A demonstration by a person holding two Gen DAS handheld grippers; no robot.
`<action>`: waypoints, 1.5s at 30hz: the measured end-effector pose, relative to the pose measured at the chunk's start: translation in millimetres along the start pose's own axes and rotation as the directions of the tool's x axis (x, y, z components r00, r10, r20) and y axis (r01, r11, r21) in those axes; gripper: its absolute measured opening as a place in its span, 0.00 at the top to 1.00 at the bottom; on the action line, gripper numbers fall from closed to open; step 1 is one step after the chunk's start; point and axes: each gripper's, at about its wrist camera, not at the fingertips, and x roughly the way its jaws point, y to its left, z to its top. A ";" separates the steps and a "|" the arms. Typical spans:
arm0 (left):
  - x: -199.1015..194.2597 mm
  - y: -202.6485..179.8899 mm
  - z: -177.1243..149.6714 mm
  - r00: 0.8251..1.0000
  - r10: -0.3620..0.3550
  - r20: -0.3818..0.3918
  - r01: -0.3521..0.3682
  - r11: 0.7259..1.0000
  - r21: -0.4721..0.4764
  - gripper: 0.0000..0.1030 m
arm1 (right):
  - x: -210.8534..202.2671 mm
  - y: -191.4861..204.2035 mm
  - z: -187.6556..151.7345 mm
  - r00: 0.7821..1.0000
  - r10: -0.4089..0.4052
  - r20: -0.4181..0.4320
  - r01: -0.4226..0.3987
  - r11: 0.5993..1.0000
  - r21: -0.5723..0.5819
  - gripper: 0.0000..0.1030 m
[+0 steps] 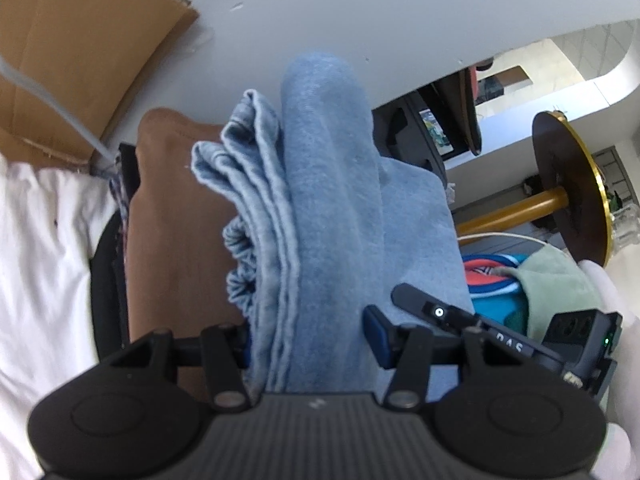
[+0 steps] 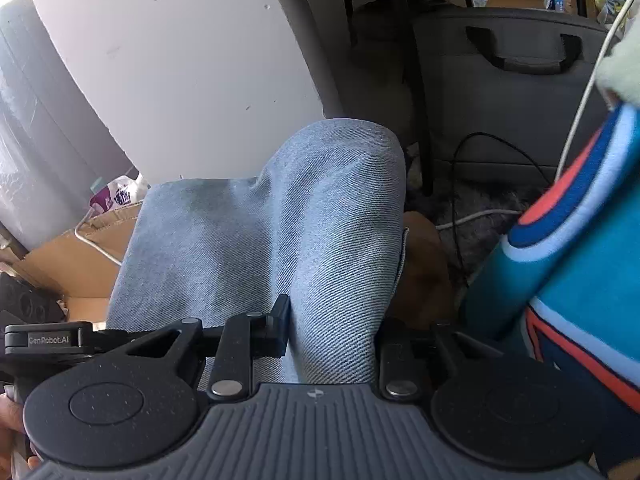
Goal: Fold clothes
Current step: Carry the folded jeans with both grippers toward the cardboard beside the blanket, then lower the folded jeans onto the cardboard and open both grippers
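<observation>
Now both grippers' jaws clamp folded denim (image 1: 328, 208).

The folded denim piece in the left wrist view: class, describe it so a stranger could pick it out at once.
Start at the white table. The denim piece reaches from its near edge towards the camera and sits clamped in the left gripper. It is pale blue, folded thick with layered hems along its left side, unlike the plain brown garment beside it.
</observation>
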 end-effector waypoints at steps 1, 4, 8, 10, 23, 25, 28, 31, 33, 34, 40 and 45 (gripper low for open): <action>-0.1 0.0 0.0 1.000 0.006 0.005 -0.006 1.000 0.001 0.48 | 2.8 -1.1 0.5 1.000 0.003 0.001 -0.003 1.000 0.007 0.73; 2.5 2.1 0.8 1.000 0.021 0.007 -0.021 1.000 0.002 0.48 | 14.5 -5.6 -1.4 1.000 0.010 0.000 -0.010 1.000 0.029 0.73; 11.1 11.6 3.8 0.996 0.091 -0.019 -0.091 0.996 0.011 0.44 | 33.9 -12.4 -10.4 1.000 0.007 -0.028 -0.006 0.999 0.036 0.72; 9.0 11.1 7.0 0.986 0.162 -0.037 -0.161 0.987 0.025 0.42 | 35.9 -12.0 -14.3 1.000 0.001 -0.022 0.000 1.000 0.020 0.71; -43.2 -55.7 38.3 0.937 0.346 0.049 -0.347 0.903 0.255 0.43 | 38.0 0.3 -7.4 1.000 0.013 -0.008 -0.014 0.999 -0.047 0.71; -42.1 -69.7 40.3 0.938 0.340 0.061 -0.343 0.893 0.292 0.43 | 40.2 4.7 -4.7 1.000 0.020 -0.007 -0.020 0.997 -0.071 0.71; -26.1 -79.1 40.9 0.939 0.341 0.041 -0.335 0.884 0.327 0.43 | 45.7 7.3 -1.8 1.000 0.027 -0.011 -0.028 0.995 -0.101 0.71; 2.6 -76.8 37.1 0.925 0.380 -0.003 -0.352 0.861 0.366 0.50 | 53.1 2.5 -2.0 1.000 -0.001 -0.025 -0.001 0.993 -0.115 0.67; 21.5 -66.1 34.0 0.911 0.411 -0.015 -0.376 0.847 0.375 0.59 | 56.6 -2.6 -1.5 0.999 -0.036 -0.033 0.032 0.993 -0.111 0.59; 27.0 -62.3 32.0 0.909 0.416 -0.008 -0.382 0.842 0.380 0.63 | 55.9 -5.8 -1.2 0.998 -0.050 -0.029 0.047 0.994 -0.099 0.51; 37.1 -56.9 30.2 0.906 0.423 0.001 -0.389 0.831 0.398 0.68 | 34.5 -4.8 -2.8 0.992 -0.117 0.057 0.122 0.988 -0.091 0.49; 33.2 -50.9 21.8 0.892 0.452 0.004 -0.411 0.807 0.424 0.67 | 6.3 7.6 4.6 0.981 -0.114 0.156 0.135 0.982 -0.130 0.49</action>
